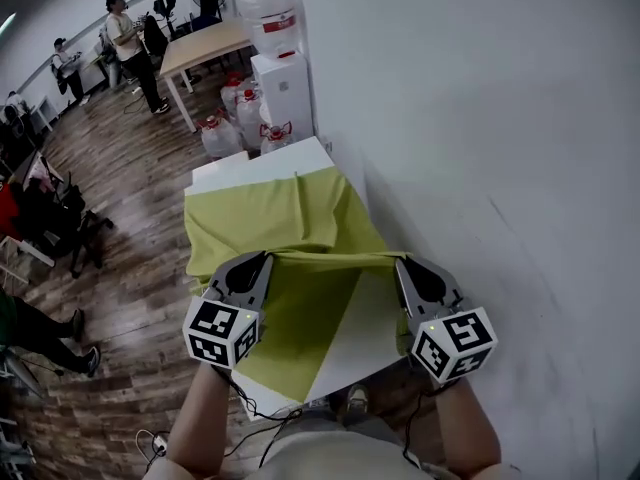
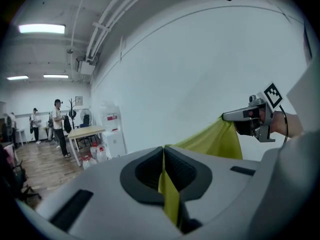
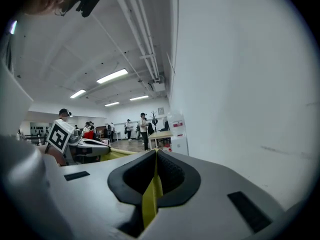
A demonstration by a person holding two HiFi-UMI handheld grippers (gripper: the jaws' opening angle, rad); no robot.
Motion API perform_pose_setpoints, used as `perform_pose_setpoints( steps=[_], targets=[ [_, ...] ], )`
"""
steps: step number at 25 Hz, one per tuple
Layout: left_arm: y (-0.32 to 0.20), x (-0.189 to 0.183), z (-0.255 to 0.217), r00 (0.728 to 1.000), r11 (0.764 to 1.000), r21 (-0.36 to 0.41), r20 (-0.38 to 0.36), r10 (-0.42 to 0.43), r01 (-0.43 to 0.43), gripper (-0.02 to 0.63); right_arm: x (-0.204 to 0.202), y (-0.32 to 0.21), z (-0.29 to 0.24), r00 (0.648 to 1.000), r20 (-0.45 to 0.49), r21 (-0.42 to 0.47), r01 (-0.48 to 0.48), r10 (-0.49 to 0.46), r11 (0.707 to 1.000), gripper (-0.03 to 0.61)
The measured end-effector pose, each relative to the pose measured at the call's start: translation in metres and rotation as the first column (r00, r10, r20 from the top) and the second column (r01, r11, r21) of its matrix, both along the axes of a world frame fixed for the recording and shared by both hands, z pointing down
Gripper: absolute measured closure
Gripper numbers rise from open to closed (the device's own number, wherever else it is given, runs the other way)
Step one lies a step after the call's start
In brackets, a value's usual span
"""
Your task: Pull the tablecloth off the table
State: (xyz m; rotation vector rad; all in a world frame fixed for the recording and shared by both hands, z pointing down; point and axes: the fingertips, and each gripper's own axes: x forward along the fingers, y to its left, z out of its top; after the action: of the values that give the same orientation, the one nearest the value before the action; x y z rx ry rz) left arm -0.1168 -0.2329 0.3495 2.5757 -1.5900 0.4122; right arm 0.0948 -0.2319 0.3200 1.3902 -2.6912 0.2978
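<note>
Both left tongs [image 1: 267, 256] and right tongs [image 1: 400, 260] tight on thin, creased, seemingly taut tablecloth [image 1: 290, 218]

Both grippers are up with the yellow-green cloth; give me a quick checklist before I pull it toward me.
1. Left gripper shut on the yellow-green fabric tablecloth: ok.
2. Right gripper shut on the cloth edge: ok.
3. Edge stretched straight between the grippers: ok.
4. Nothing seen standing on the cloth: ok.
5. Cloth off the white rectangular table: not ok, its far part lies draped over it.
6. Room behind the person to step back: cannot tell.
</note>
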Motion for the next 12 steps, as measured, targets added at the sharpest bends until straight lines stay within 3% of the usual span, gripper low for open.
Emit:
perform_pose_setpoints(
  steps=[7, 12],
  targets=[
    [0.028, 0.009, -0.090, 0.996, 0.984, 0.166, 0.063, 0.056, -0.066, 0.592, 0.007, 0.038, -0.084, 1.000, 0.004, 0.140, 0.019, -0.020, 0.990, 0.546],
    [0.050, 0.015, -0.129, 0.991, 0.961, 0.254, 0.109, 0.080, -0.105, 0.592, 0.010, 0.065, -0.132, 1.000, -0.011, 0.231, -0.003, 0.006, 0.973, 0.546]
  ],
)
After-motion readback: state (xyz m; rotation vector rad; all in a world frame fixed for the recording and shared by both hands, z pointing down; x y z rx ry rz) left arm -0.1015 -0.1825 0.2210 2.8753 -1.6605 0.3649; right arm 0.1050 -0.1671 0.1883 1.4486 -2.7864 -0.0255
